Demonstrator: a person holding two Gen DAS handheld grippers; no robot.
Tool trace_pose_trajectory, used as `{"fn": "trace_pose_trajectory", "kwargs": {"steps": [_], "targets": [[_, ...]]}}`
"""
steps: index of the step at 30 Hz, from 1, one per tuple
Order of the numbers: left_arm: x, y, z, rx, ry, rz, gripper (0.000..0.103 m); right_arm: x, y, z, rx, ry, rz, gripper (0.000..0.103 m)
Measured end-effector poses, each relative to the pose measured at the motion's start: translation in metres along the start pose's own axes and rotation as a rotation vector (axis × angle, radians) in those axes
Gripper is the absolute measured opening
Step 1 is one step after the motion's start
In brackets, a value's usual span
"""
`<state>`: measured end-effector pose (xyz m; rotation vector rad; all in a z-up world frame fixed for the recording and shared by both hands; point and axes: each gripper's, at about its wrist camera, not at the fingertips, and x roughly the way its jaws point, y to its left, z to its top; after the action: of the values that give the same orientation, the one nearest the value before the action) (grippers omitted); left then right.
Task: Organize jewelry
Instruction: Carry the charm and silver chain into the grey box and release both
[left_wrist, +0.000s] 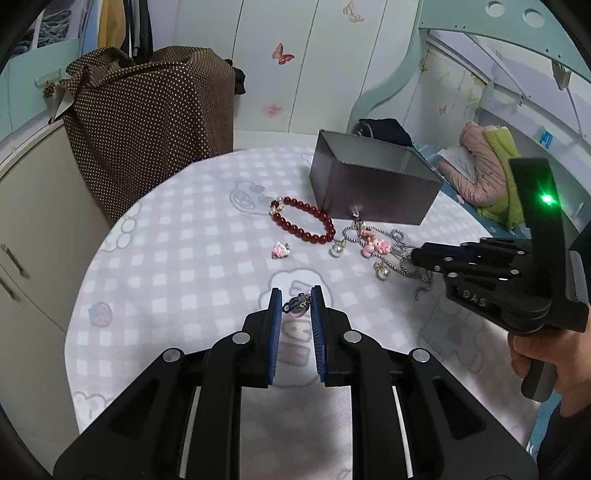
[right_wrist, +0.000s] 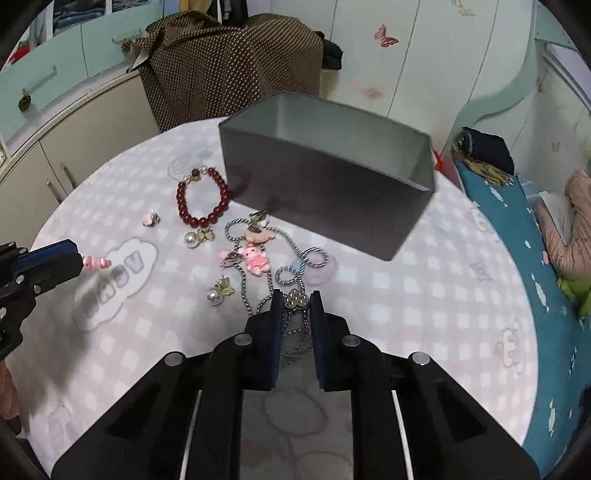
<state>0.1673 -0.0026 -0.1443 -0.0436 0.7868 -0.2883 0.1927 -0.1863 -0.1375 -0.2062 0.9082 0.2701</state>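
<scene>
My left gripper (left_wrist: 296, 306) is shut on a small pink clip earring (left_wrist: 297, 307), held above the table; it also shows in the right wrist view (right_wrist: 96, 263). My right gripper (right_wrist: 294, 301) is shut on a silver chain necklace by its studded pendant (right_wrist: 294, 300); the chain (right_wrist: 255, 280) trails onto the table. The dark open box (right_wrist: 332, 192) stands behind the jewelry. A red bead bracelet (left_wrist: 304, 220), a pink clip earring (left_wrist: 280, 250), two pearl earrings (left_wrist: 337, 250) and pink bear charms (right_wrist: 255, 258) lie on the table.
The round table wears a pink checked cloth (left_wrist: 184, 258). A brown dotted cover (left_wrist: 147, 122) hangs behind it beside a cabinet (left_wrist: 33, 236). A bed with clothes (right_wrist: 535, 236) lies to the right.
</scene>
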Motion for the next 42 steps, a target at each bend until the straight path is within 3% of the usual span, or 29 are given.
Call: {"fn": "trace_pose_trajectory", "kwargs": {"steps": [13,28,38,42], "targets": [[-0.036,-0.009,0.032,0.035,-0.088,-0.002,0.015,-0.078,-0.013,0.034,0.009,-0.155,0.013,0.013],[-0.081,-0.046,0.103,0.135,-0.191,-0.026,0.015,-0.164,-0.013,0.084,-0.048,-0.323,-0.027,0.013],[-0.072,-0.062,0.155,0.158,-0.182,-0.085,0.015,-0.177,-0.02,0.107,-0.035,-0.373,-0.003,0.013],[-0.051,-0.066,0.183,0.154,-0.14,-0.115,0.015,-0.172,-0.028,0.128,-0.018,-0.379,0.011,0.013]]}}
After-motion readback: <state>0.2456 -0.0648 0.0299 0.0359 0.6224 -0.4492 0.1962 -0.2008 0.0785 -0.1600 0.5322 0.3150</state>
